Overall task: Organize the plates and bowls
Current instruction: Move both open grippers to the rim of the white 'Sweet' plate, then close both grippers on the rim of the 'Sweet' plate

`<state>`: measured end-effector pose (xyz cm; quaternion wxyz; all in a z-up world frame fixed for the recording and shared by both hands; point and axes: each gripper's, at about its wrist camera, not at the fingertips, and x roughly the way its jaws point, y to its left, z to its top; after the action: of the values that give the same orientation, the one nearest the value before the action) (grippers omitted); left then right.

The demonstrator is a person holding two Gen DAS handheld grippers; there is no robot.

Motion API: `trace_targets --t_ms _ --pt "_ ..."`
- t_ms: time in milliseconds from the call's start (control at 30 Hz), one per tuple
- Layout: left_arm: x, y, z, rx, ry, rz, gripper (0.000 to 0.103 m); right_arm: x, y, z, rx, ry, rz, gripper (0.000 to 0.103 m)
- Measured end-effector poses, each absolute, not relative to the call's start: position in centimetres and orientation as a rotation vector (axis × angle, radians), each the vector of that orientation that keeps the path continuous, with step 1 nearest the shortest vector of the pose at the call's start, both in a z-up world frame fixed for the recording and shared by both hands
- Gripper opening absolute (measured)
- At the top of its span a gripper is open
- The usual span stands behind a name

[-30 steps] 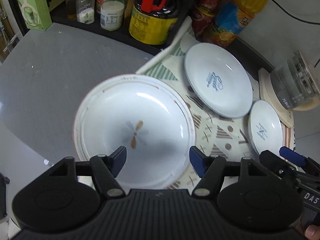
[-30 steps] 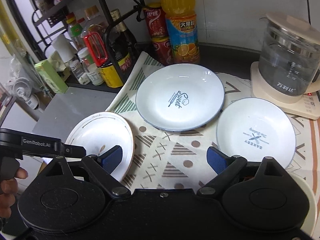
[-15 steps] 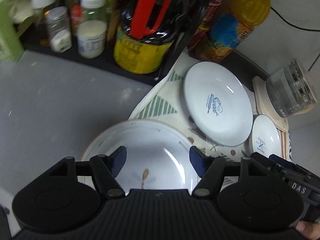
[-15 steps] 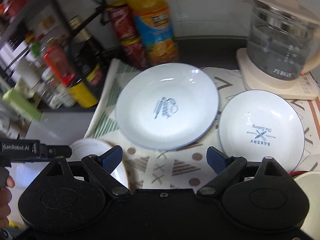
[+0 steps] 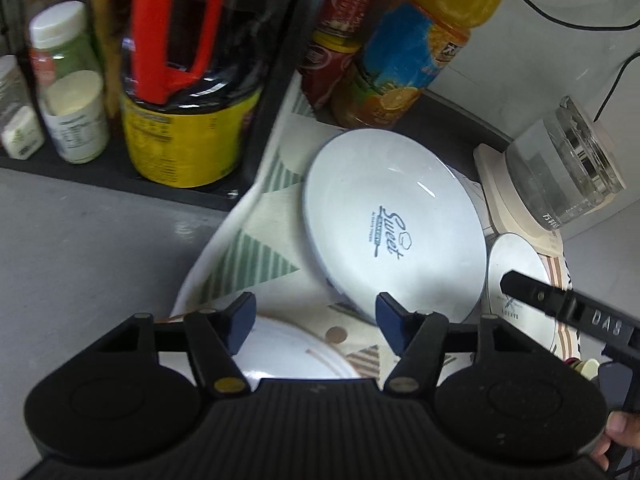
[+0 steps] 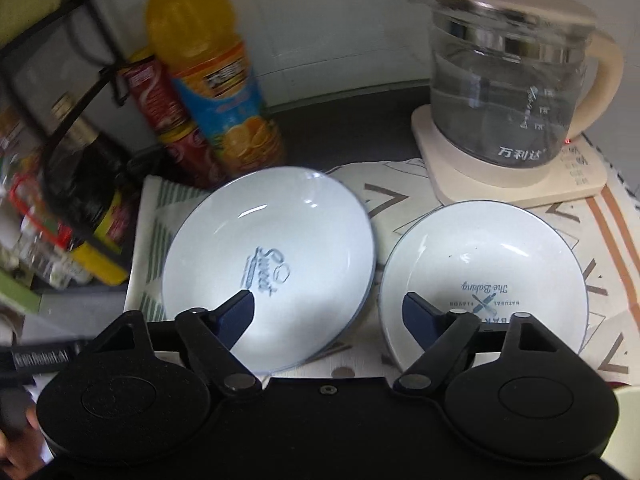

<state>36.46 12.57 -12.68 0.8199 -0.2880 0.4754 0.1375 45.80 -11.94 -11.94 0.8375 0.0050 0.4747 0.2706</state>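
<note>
A large white plate printed "Sweet" [image 5: 394,220] [image 6: 272,256] lies on the patterned cloth [image 5: 256,248]. A smaller "Bakery" plate [image 6: 484,268] [image 5: 516,268] lies to its right. A brown-rimmed white plate [image 5: 288,354] sits nearest, under my left gripper [image 5: 316,316]. That gripper is open above the brown-rimmed plate's far rim, its jaws closing slightly on nothing. My right gripper [image 6: 328,308] hovers over the gap between the two back plates. Its jaws are closing and its pads press on nothing. Its finger [image 5: 560,306] shows in the left wrist view.
A glass kettle [image 6: 508,92] on a cream base stands at the back right. An orange juice bottle [image 6: 208,80] and red cans [image 6: 160,92] stand behind the plates. A black rack [image 5: 192,188] with jars and a dark oil bottle [image 5: 188,80] is at the left. A cream bowl's rim [image 6: 628,420] shows at the near right.
Both grippers moved forward and down toward the back plates. The brown-rimmed plate slid under the left gripper's body. The right gripper's fingers came closer together and rolled.
</note>
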Motion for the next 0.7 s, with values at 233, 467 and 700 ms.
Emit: trace_targets --t_ms 233,467,700 --pt "38.0 12.7 -14.5 -0.658 0.992 0.303 0.056 49.1 -11.5 -13.3 0.039 1.001 0.538 0.064" --pt "38.9 13.1 -16.0 -0.699 0.993 0.345 0.043 51.4 -10.0 -14.0 0.02 1.001 0.558 0.058" --pt "39.4 14.0 -17.2 -0.752 1.002 0.369 0.035 53.0 -8.0 -16.1 -0.045 1.039 0.551 0.047"
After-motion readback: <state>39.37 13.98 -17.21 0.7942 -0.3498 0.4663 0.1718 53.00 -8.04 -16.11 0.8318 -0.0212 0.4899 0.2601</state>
